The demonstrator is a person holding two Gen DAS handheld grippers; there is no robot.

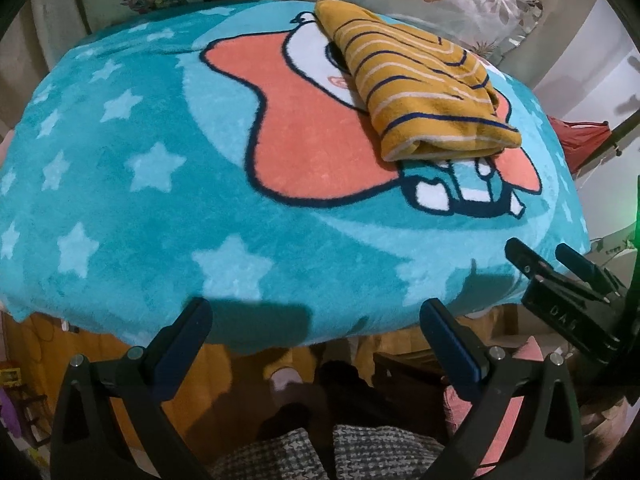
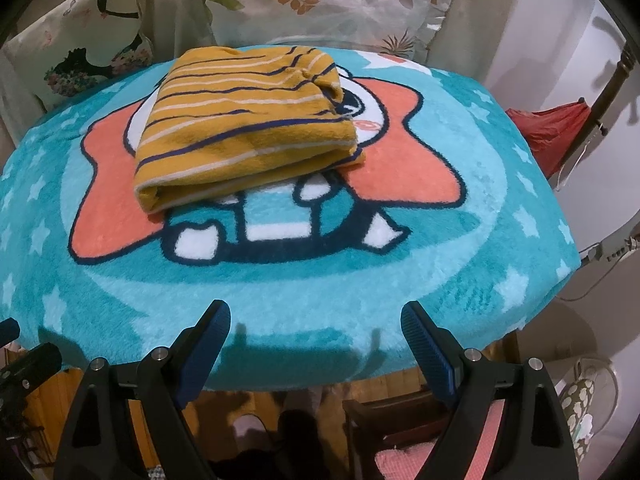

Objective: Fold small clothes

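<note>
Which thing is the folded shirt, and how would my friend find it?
Look at the big turquoise blanket with pale stars. On its cartoon picture lies the folded garment. It is the only mustard-yellow thing there, with thin navy and white stripes.

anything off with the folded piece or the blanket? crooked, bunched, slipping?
Nothing stands out. The striped yellow garment lies folded in a compact stack on the teal blanket, which lies flat. Both tools, left and right, are open and clear of it.
</note>
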